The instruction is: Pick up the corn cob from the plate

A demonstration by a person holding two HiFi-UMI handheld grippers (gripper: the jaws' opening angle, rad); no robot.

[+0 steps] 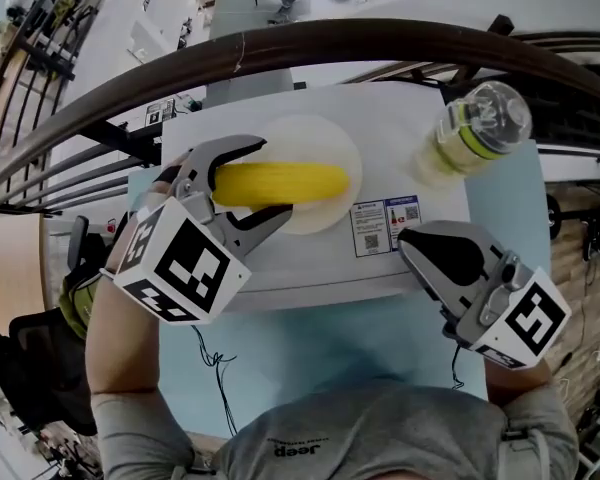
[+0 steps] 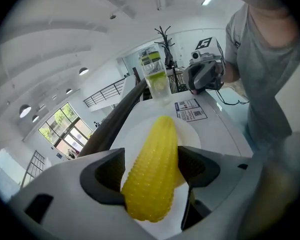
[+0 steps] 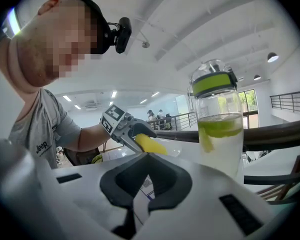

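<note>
The yellow corn cob (image 1: 280,183) lies lengthwise on a round white plate (image 1: 332,140) on the white tabletop. My left gripper (image 1: 273,180) stands open, one jaw on each side of the cob's left end. In the left gripper view the cob (image 2: 152,169) fills the gap between the two dark pads (image 2: 102,176), resting on the plate (image 2: 132,136). My right gripper (image 1: 412,238) hovers at the table's front right, shut and empty. The right gripper view shows its own tips (image 3: 145,156) together, with the left gripper (image 3: 126,129) and the cob (image 3: 151,144) beyond.
A clear bottle with a green lid (image 1: 477,126) holding pale liquid stands at the back right. A printed label (image 1: 385,224) lies right of the plate. A dark curved railing (image 1: 330,40) runs behind the table (image 1: 310,273). A thin cable (image 1: 215,360) hangs at the front.
</note>
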